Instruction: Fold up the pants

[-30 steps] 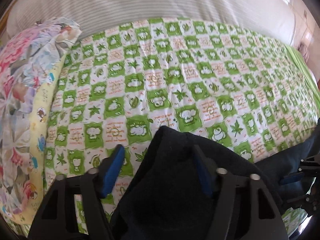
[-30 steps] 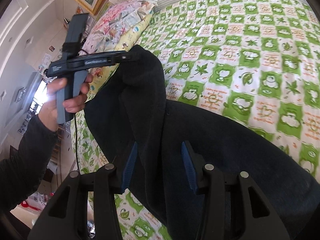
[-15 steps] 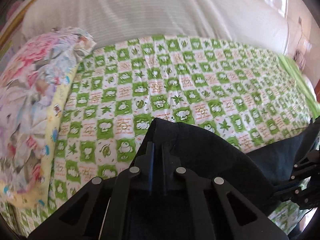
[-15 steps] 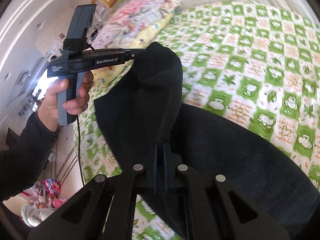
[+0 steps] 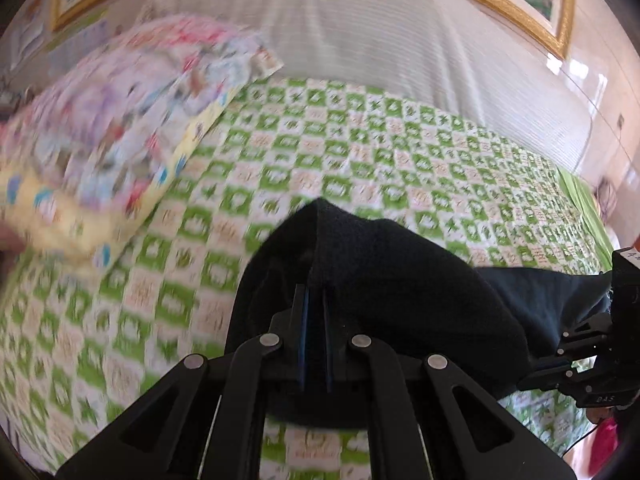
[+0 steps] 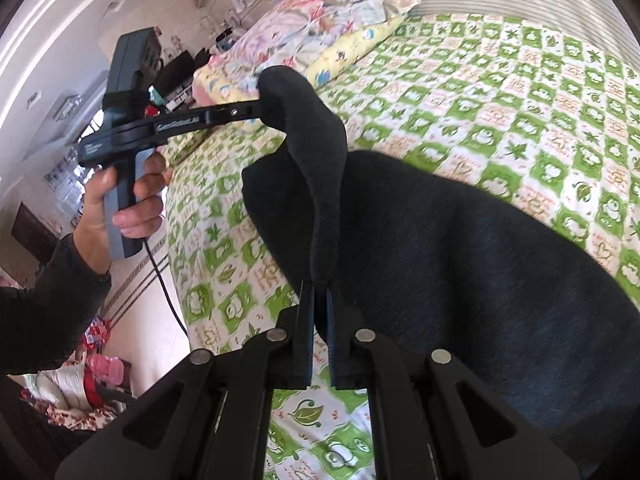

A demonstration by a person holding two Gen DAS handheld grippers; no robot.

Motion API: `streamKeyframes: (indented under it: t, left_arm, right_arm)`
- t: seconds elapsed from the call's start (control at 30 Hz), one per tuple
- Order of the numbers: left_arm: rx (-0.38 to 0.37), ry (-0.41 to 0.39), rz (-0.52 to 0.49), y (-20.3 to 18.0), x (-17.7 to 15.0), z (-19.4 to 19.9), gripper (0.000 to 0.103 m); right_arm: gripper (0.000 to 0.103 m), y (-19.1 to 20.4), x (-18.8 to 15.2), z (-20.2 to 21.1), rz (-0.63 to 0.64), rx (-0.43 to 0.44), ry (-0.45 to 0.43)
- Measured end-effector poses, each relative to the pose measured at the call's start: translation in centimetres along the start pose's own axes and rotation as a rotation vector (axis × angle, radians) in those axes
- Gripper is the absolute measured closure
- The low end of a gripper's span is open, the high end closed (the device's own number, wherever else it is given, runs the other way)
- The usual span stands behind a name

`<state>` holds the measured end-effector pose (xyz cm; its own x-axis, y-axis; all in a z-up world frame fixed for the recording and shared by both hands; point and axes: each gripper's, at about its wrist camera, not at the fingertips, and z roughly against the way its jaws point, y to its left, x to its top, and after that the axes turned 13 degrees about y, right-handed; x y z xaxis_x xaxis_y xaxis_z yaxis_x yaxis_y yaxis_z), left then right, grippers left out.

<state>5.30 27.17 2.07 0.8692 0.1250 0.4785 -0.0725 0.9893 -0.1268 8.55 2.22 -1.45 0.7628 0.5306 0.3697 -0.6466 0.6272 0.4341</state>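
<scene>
From my left wrist view, my left gripper [image 5: 315, 304] has its blue-padded jaws clamped on a raised fold of the dark navy fleece pants [image 5: 400, 292], which drape right and near over the green-and-white checked bedsheet [image 5: 360, 152]. A floral pillow [image 5: 112, 140] lies far left.

From my right wrist view, my right gripper [image 6: 319, 300] pinches another edge of the pants, the cloth rising to the far left where my left gripper grips it.

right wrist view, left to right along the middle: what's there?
Hand holding the left gripper → lifted edge of the dark pants → green checked bedspread.
</scene>
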Motion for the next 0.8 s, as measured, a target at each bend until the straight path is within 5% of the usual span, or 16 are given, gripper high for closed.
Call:
streamKeyframes:
  t: [0.37, 0.8]
  left_arm:
    - [-0.02, 0.049, 0.146, 3.7, -3.9, -1.9, 0.1]
    - [-0.082, 0.012, 0.244, 4.6, -6.5, 0.3, 0.1]
  right_arm:
    - [0.094, 1.3, -0.5, -2.8, 0.028, -0.049, 0.084]
    - [0.089, 1.5, -0.8, -2.5, -0.02, 0.008, 0.085]
